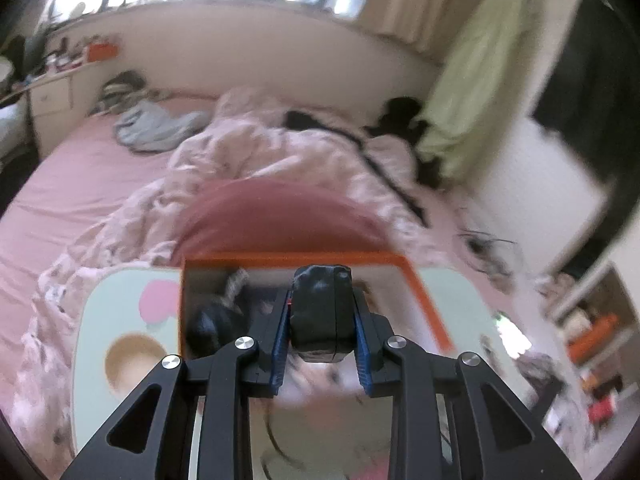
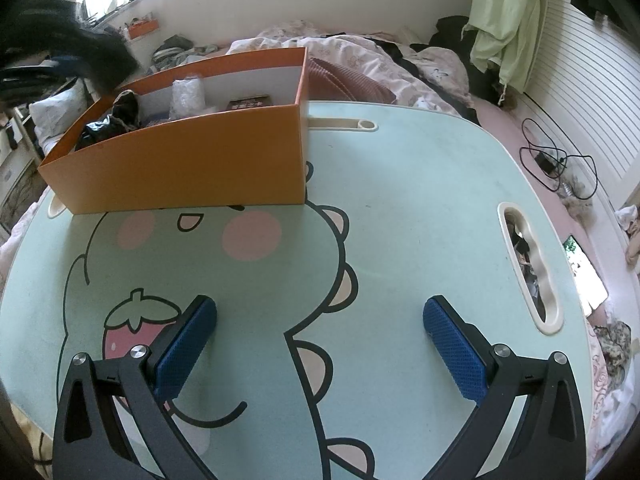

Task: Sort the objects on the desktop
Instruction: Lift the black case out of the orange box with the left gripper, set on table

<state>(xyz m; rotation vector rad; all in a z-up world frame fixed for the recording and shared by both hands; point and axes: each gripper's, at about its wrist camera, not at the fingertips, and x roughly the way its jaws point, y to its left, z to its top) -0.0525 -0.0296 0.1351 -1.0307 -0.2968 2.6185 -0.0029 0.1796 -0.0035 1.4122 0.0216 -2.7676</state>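
The left gripper (image 1: 321, 322) clamps a black pouch (image 1: 321, 312) above the box (image 1: 420, 292). The right gripper (image 2: 320, 336) gapes empty over the table (image 2: 420, 208), near the box.

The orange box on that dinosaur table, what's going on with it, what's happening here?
Someone is tidying desk items into the orange box with two handheld grippers. The left gripper is shut on a black object and holds it above the open box. Several things already lie inside, among them a crumpled black bag and a clear cup. The right gripper is open and holds nothing, over the bare part of the table, which sits on a bed.
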